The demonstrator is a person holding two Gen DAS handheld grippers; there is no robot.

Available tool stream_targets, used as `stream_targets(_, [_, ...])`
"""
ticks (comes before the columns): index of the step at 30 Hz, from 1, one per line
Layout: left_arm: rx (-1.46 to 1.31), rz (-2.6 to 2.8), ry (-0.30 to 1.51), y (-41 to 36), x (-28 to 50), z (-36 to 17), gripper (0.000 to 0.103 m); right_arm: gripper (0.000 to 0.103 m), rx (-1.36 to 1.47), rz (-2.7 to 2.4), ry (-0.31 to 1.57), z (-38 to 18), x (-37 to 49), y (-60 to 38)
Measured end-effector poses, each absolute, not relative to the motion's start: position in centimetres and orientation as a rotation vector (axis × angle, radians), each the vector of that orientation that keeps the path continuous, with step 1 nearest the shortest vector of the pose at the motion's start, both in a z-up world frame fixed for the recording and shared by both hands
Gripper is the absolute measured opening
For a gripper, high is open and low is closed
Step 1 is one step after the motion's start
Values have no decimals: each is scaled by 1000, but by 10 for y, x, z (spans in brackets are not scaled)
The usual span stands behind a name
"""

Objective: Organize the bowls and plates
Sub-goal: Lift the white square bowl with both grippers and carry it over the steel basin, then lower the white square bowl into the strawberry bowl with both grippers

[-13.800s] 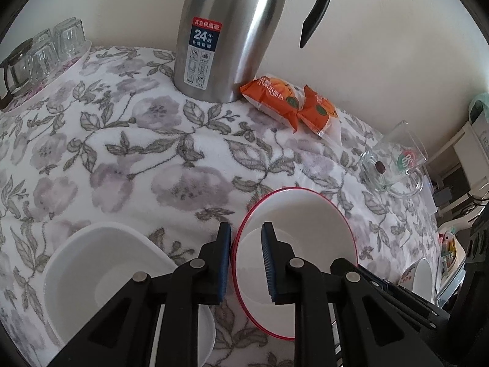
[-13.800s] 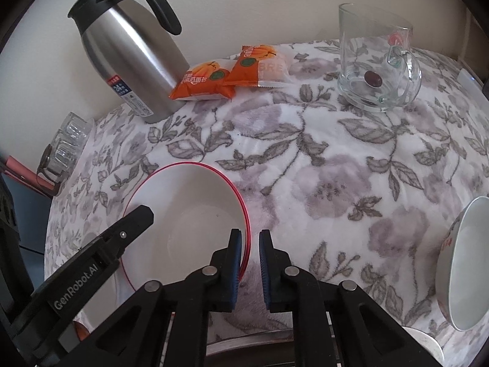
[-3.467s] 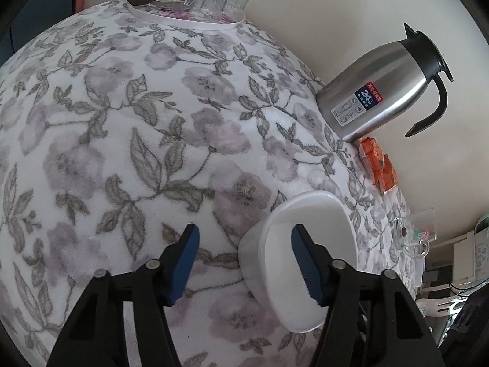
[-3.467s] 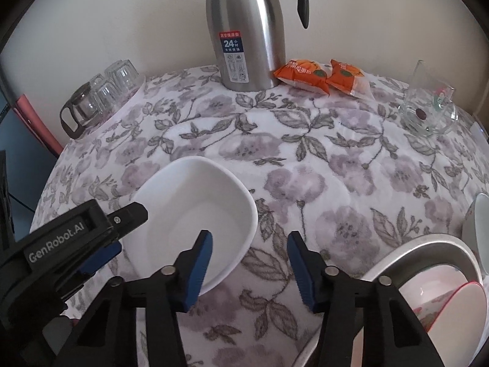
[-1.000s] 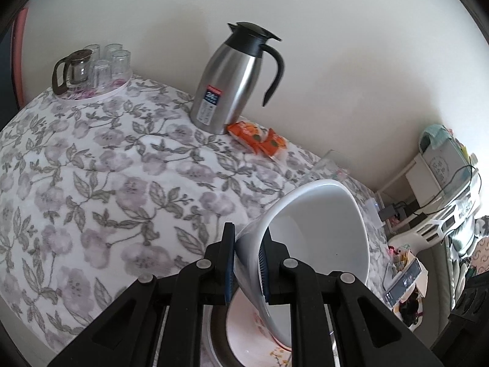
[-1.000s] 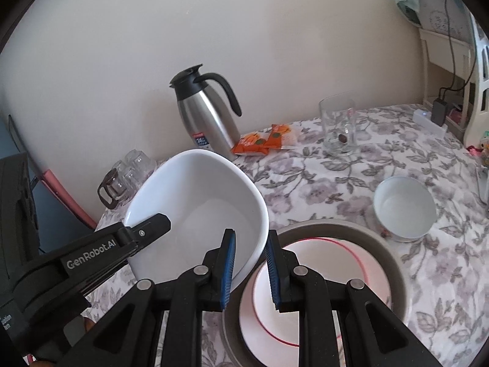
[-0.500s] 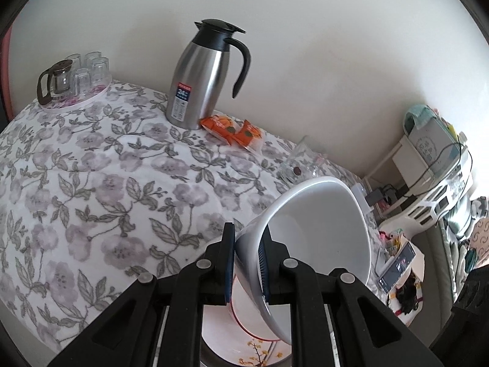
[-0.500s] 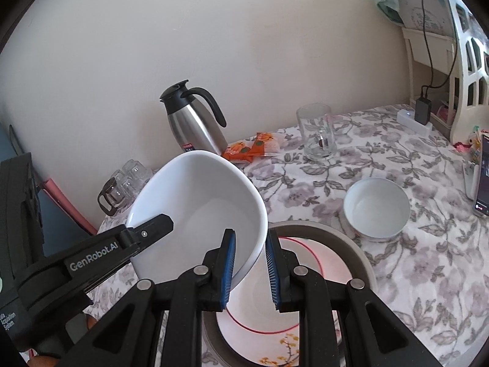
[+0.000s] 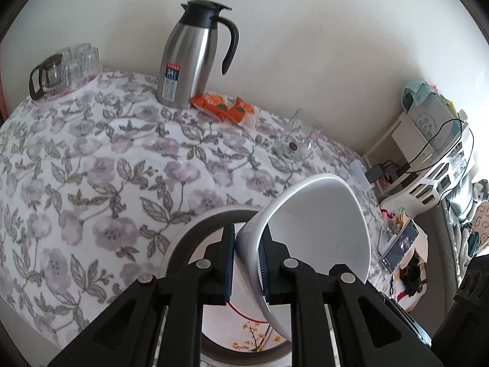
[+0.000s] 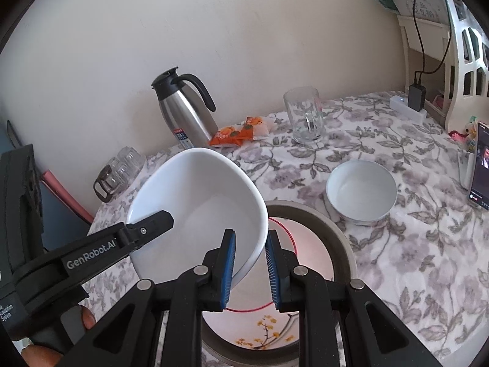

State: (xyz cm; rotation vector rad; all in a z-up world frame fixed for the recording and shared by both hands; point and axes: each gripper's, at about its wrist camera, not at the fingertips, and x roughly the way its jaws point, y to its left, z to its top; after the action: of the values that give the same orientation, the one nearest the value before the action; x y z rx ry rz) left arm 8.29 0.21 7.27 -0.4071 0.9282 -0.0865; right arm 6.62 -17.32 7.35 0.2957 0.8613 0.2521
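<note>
Both grippers hold one white bowl (image 10: 195,211) in the air, tilted, over the near part of the desk (image 10: 406,253). Left gripper (image 9: 247,263) jaws clenched on the bowl's left rim, right gripper (image 10: 250,270) jaws clenched on its near right rim. In the right wrist view the left gripper shows at the bowl's left edge.

Just under the bowl sits a big round grey tray (image 10: 342,244) on the desk. Inside it lies a red-rimmed plate (image 10: 287,232) on top of a flower-print plate (image 10: 266,327). So two pieces look already stacked in the tray; the white bowl looks like the next one going in, not set down yet.

Left to do: a small white bowl (image 10: 362,195) sits on the desk just right of and beyond the tray, untouched. Judging from that, the task is past halfway.

Not part of the job, far side: steel flask (image 9: 195,52), orange snack packs (image 9: 223,108), glass mug (image 10: 305,119), and a glass set (image 9: 64,67) at far left. Phone (image 10: 479,168) at the right edge.
</note>
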Motion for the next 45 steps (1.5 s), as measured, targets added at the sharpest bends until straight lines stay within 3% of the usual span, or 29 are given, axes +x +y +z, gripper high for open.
stream_targets(21, [-382, -67, 1087, -6, 91, 42, 15, 22, 308, 224, 990, 43, 78, -178])
stream_targets(45, [-409, -76, 1084, -3, 92, 43, 15, 24, 337, 205, 996, 42, 80, -187])
